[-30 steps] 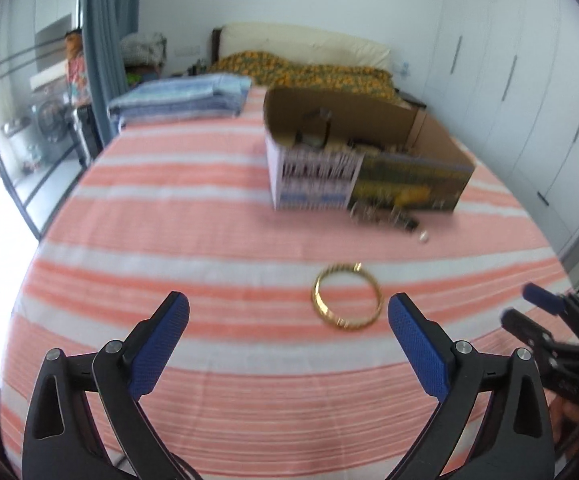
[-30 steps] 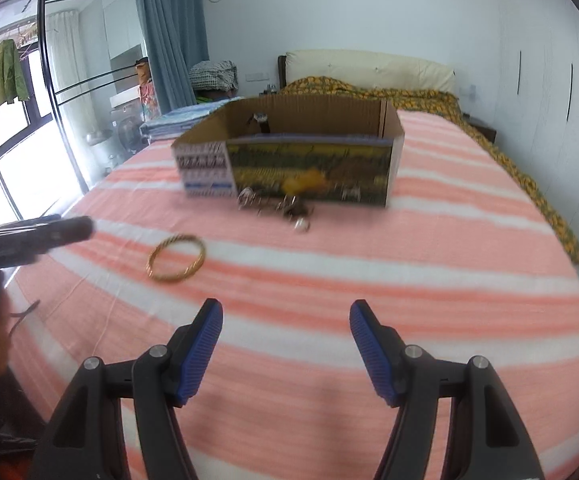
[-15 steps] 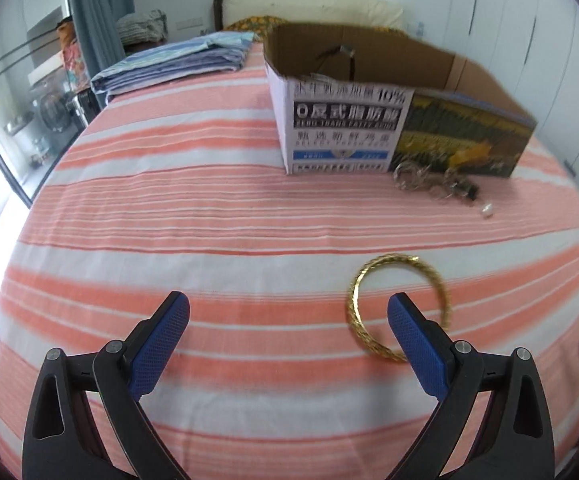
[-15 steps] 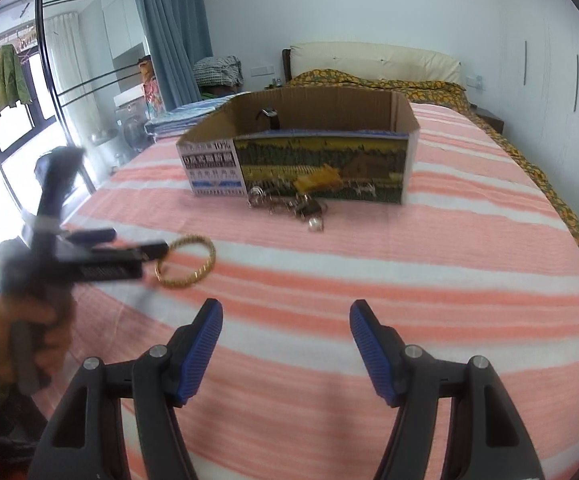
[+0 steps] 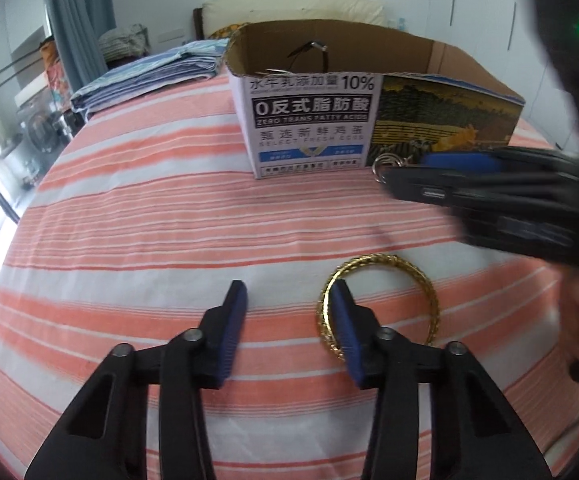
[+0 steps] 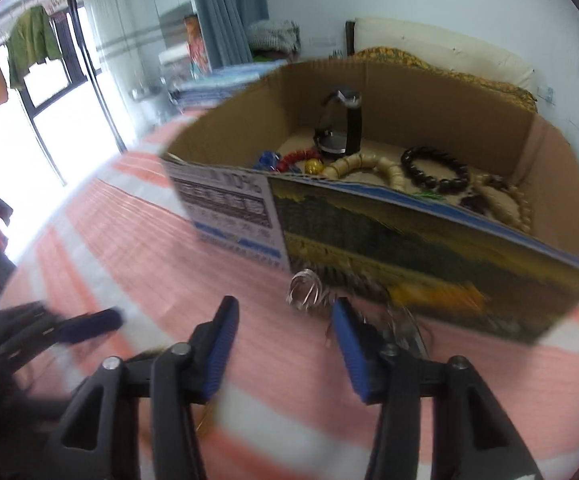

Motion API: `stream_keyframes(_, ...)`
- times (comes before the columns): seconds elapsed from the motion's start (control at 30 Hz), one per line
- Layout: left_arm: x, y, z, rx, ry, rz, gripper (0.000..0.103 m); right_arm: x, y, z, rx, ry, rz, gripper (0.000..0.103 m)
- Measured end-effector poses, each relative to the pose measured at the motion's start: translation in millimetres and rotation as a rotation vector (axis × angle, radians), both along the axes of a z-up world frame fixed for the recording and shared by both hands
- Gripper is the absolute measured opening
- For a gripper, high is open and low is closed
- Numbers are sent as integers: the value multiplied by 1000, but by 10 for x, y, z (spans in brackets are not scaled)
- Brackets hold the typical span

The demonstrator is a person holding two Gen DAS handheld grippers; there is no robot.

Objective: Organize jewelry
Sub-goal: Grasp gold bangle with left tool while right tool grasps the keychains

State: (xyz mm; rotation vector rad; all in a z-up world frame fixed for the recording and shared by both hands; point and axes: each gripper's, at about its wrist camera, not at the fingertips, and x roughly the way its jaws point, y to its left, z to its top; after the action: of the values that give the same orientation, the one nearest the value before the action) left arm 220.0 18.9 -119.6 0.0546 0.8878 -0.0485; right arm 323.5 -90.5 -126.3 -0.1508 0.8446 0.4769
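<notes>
A gold bangle (image 5: 385,268) lies flat on the striped bedspread. My left gripper (image 5: 287,304) is open low over it, its right finger inside the ring and its left finger outside to the left. A cardboard box (image 5: 309,120) stands behind; in the right wrist view the box (image 6: 429,248) holds a watch (image 6: 339,124), bead bracelets (image 6: 435,170) and other pieces. Silver rings and chains (image 6: 305,290) lie in front of the box. My right gripper (image 6: 285,328) is open just before them, and it also shows in the left wrist view (image 5: 441,170).
Folded blue towels (image 5: 149,76) lie at the far left of the bed. A pillow (image 5: 293,8) and patterned quilt (image 6: 449,68) are behind the box. A window and curtain (image 6: 225,8) are to the left. The bedspread (image 5: 149,216) stretches wide to the left.
My left gripper dropped onto the bangle and narrowed, one finger now inside the ring. My right gripper moved forward and left, close to the rings in front of the box.
</notes>
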Motion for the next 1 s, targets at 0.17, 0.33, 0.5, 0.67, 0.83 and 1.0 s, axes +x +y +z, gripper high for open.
stream_keyframes(0.17,-14,28,4,-21,0,1,43,-11,1,-15,-33,-19,-56,18)
stream_keyframes(0.33,-21,18,8,-27,0,-6,40,-522,-308,21,2,20,-11,11)
stream_keyframes(0.5,-40,-1,11,-35,0,-20,35,-1142,-823,80,-31,-26,-62,15)
stream_keyframes(0.67,-32,8,12,-47,4,-19,36,-1487,-1136,179,1,-121,-134,71)
stream_keyframes(0.83,-18,-27,8,-34,8,-19,44,-1332,-1095,68,65,-53,-167,72)
stream_keyframes(1.0,-10,-102,3,-23,8,-9,47,-1241,-850,-75,-40,-9,-188,50)
